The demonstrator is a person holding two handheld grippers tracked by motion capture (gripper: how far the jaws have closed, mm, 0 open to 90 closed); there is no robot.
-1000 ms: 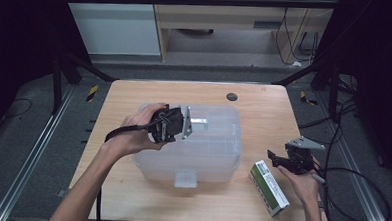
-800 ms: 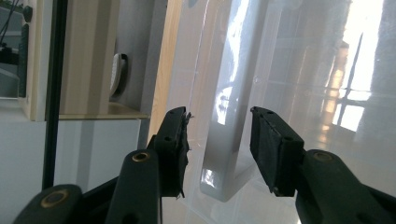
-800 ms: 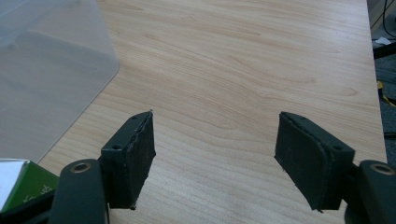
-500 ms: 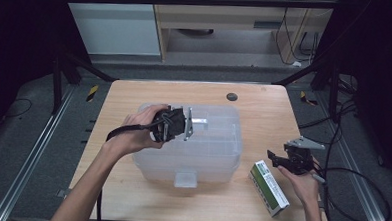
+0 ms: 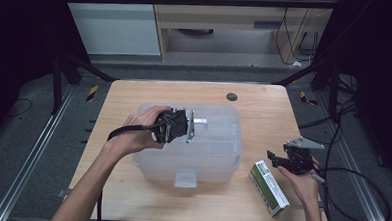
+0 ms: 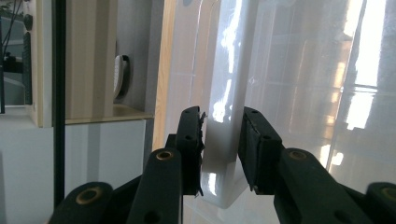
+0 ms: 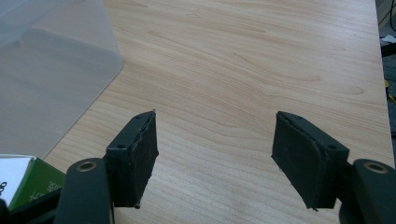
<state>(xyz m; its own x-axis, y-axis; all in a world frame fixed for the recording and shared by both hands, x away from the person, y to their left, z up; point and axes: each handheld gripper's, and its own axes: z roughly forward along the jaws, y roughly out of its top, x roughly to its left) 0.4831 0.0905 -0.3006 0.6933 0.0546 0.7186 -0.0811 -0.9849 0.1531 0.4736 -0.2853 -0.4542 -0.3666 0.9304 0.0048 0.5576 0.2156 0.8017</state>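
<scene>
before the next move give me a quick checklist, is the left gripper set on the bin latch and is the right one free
1. Left gripper jaws straddle the bin's white latch: ok.
2. Jaws fully clamped on the latch: cannot tell; one side shows a gap.
3. Right gripper open, holding nothing: ok.
4. Green box apart from the clear bin: ok.
5. Bin lid released: cannot tell.

The left gripper (image 5: 190, 132) hid part of the translucent storage bin's (image 5: 217, 156) lid. In the left gripper view, the lid latch (image 6: 223, 154) ran behind the jaws, its contact with the right jaw unclear. The green-and-white carton (image 7: 16, 184) was cut off at the right gripper view's corner, its print too small to read.
</scene>
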